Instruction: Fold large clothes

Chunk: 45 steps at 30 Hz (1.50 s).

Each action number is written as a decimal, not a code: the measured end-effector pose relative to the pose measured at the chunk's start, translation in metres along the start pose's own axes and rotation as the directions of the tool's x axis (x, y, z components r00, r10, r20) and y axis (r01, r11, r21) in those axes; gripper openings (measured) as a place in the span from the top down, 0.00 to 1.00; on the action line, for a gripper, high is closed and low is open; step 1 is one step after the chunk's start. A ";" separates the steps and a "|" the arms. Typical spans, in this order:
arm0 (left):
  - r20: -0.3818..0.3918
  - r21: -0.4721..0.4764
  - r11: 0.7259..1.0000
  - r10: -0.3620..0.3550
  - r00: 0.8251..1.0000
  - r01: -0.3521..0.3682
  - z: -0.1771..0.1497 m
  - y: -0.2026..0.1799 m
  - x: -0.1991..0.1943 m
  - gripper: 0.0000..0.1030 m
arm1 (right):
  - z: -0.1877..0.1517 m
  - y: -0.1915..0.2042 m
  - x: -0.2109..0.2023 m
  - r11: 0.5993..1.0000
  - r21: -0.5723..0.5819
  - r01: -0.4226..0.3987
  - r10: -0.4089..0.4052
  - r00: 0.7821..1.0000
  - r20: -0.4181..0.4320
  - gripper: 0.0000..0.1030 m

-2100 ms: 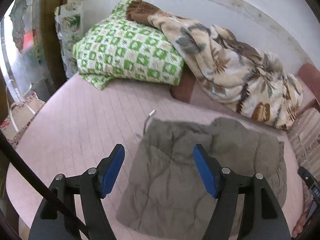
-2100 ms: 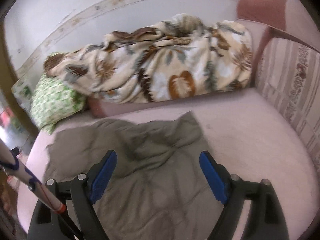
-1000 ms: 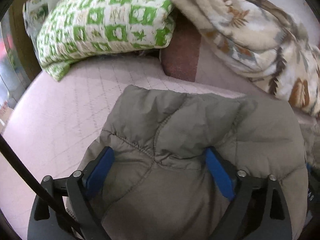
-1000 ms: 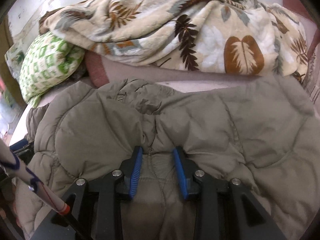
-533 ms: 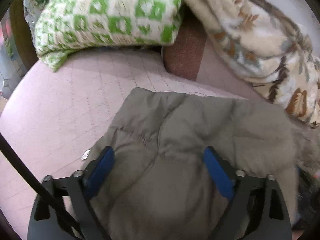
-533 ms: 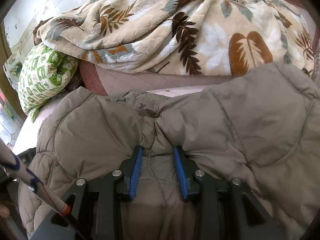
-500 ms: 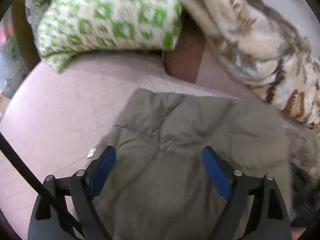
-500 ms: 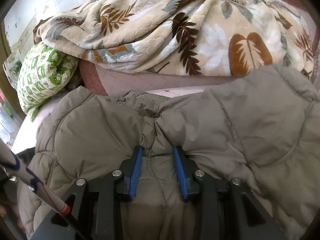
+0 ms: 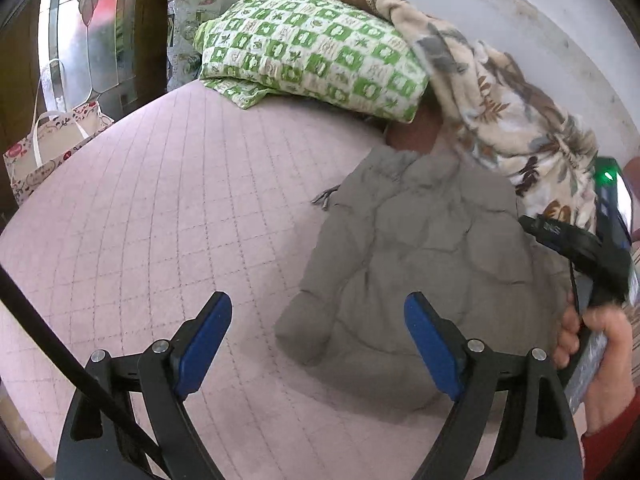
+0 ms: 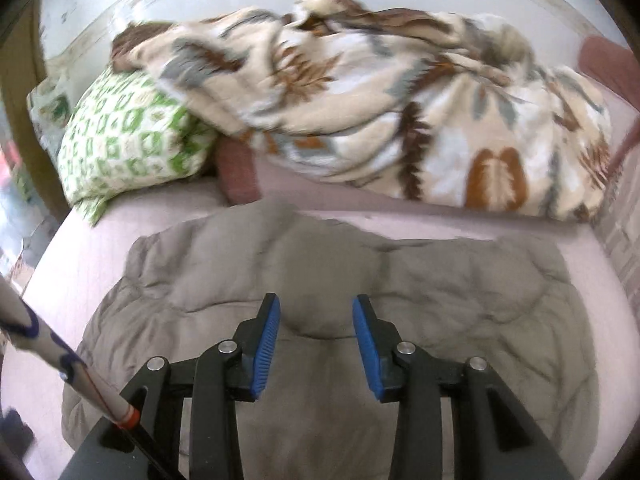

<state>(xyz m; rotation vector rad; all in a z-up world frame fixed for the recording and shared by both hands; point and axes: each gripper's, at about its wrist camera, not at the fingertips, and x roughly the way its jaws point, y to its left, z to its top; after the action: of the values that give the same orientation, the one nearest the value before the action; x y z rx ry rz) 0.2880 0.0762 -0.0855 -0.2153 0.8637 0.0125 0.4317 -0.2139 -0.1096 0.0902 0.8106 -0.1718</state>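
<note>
Pink quilted bed [image 9: 168, 184], grey padded jacket [image 10: 332, 280] lying folded on it
Left tool [image 9: 318, 338] spread wide beside the jacket; right tool [image 10: 316, 338] partly parted above it, gripping nothing; tote bag [image 9: 44, 148] contents hidden

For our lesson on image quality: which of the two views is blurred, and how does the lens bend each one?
Right wrist view: motion blur smears the leaf blanket and green pillow. Left wrist view: sharp on the grey jacket, quilt lines on the pink bed cover curve. Both views: dark rounded corners.
</note>
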 end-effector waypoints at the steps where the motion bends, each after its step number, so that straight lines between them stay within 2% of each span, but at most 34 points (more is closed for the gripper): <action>1: -0.012 0.009 1.000 0.022 1.000 -0.022 0.000 0.002 0.008 0.15 | -0.001 0.006 0.011 1.000 0.004 0.014 -0.014 1.000 -0.013 0.61; 3: -0.029 0.005 1.000 0.016 0.999 -0.016 0.000 0.007 0.018 0.15 | -0.003 0.011 0.033 0.999 0.023 0.038 -0.037 0.999 -0.035 0.58; 5: -0.051 0.007 1.000 0.012 0.999 -0.012 -0.001 0.009 0.028 0.15 | -0.008 0.009 0.053 0.996 0.054 0.076 -0.074 0.997 -0.031 0.39; 7: -0.072 0.030 0.999 0.025 0.997 -0.023 -0.003 0.009 0.038 0.15 | -0.011 0.002 0.066 0.991 0.090 0.095 -0.093 0.995 -0.029 0.28; 9: -0.070 0.029 0.999 0.020 0.997 -0.018 -0.003 0.009 0.039 0.15 | -0.012 -0.002 0.071 0.989 0.115 0.091 -0.088 0.996 -0.030 0.23; 13: -0.056 0.035 0.999 -0.004 0.998 0.006 -0.007 0.005 0.029 0.15 | -0.001 -0.006 0.060 0.991 0.108 0.085 -0.077 0.994 -0.079 0.22; 15: -0.043 0.046 0.999 -0.006 0.999 0.008 -0.009 0.001 0.025 0.15 | 0.007 -0.012 0.039 0.993 0.106 0.060 -0.055 0.997 -0.053 0.22; 17: -0.034 0.060 0.998 -0.005 0.999 0.007 -0.011 -0.004 0.023 0.15 | 0.012 -0.024 0.009 0.993 0.070 0.091 -0.092 0.996 0.018 0.23; 20: -0.035 0.087 0.996 0.000 0.999 0.003 -0.015 -0.012 0.025 0.15 | 0.011 -0.062 -0.010 0.976 0.072 0.205 -0.209 0.977 0.042 0.23; 22: -0.044 0.111 0.994 0.010 0.999 -0.005 -0.017 -0.017 0.028 0.15 | 0.005 -0.091 -0.007 0.956 0.097 0.275 -0.277 0.961 0.006 0.23; 24: -0.044 0.134 0.991 0.028 0.999 -0.022 -0.020 -0.022 0.031 0.15 | -0.010 -0.127 0.008 0.915 0.124 0.383 -0.380 0.924 -0.050 0.25; 25: -0.042 0.140 0.990 0.025 0.999 -0.019 -0.021 -0.023 0.032 0.15 | -0.018 -0.141 0.015 0.907 0.141 0.396 -0.390 0.918 -0.072 0.25; 26: -0.041 0.142 0.990 0.022 0.999 -0.016 -0.021 -0.024 0.031 0.15 | -0.029 -0.153 0.022 0.905 0.175 0.388 -0.371 0.920 -0.124 0.24; 27: -0.037 0.145 0.989 0.024 0.999 -0.018 -0.021 -0.025 0.031 0.15 | -0.039 -0.164 0.027 0.905 0.219 0.365 -0.342 0.930 -0.136 0.23; 29: -0.025 0.155 0.987 0.037 0.999 -0.032 -0.021 -0.026 0.029 0.15 | -0.044 -0.171 0.029 0.903 0.250 0.348 -0.324 0.937 -0.132 0.20; 32: -0.017 0.161 0.986 0.049 0.999 -0.046 -0.022 -0.026 0.026 0.15 | -0.031 -0.158 0.023 0.897 0.173 0.408 -0.383 0.910 -0.160 0.20; 34: -0.004 0.159 0.987 0.038 0.999 -0.036 -0.022 -0.026 0.020 0.15 | -0.026 -0.146 0.008 0.894 0.123 0.430 -0.418 0.901 -0.117 0.20; 37: 0.036 0.175 0.984 0.039 0.999 -0.045 -0.022 -0.029 0.009 0.15 | -0.025 -0.126 -0.030 0.903 0.071 0.424 -0.424 0.906 -0.010 0.20; 39: 0.060 0.187 0.981 0.048 0.997 -0.059 -0.023 -0.031 0.004 0.15 | -0.036 -0.115 -0.054 0.922 0.067 0.381 -0.384 0.923 0.031 0.20; 42: 0.059 0.184 0.982 0.038 0.998 -0.049 -0.022 -0.032 0.002 0.15 | -0.062 -0.110 -0.061 0.945 0.075 0.320 -0.320 0.947 -0.002 0.20; 45: 0.056 0.172 0.984 0.033 0.998 -0.042 -0.023 -0.030 0.000 0.15 | -0.087 -0.117 -0.047 0.946 0.130 0.298 -0.291 0.954 -0.073 0.20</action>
<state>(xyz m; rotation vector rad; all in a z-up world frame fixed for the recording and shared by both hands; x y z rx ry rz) 0.2741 0.0421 -0.0947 -0.0351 0.8111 -0.0221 0.3161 -0.3106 -0.1364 0.1050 0.8623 -0.5119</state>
